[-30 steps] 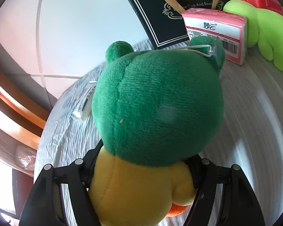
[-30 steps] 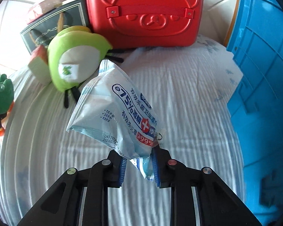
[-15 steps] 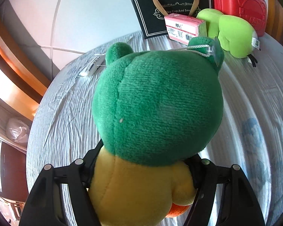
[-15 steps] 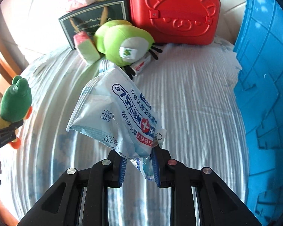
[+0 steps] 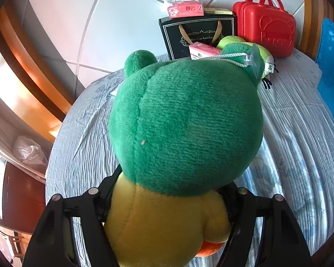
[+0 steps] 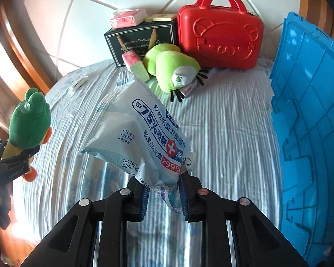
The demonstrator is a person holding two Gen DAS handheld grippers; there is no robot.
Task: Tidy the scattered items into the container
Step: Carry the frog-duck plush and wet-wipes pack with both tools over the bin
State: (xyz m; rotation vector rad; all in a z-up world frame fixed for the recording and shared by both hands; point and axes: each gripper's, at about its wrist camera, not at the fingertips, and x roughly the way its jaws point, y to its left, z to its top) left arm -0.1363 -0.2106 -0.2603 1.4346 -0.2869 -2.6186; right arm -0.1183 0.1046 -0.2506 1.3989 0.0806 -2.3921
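Left gripper clamped on frog plush, fingertips hidden; right gripper clamped on wipes pack.

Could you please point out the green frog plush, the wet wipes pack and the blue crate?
green frog plush [image 5: 184, 124]: left wrist view, on the back of its green head.
wet wipes pack [image 6: 144, 138]: right wrist view, on its printed front.
blue crate [image 6: 305, 102]: right wrist view, on its ribbed wall.
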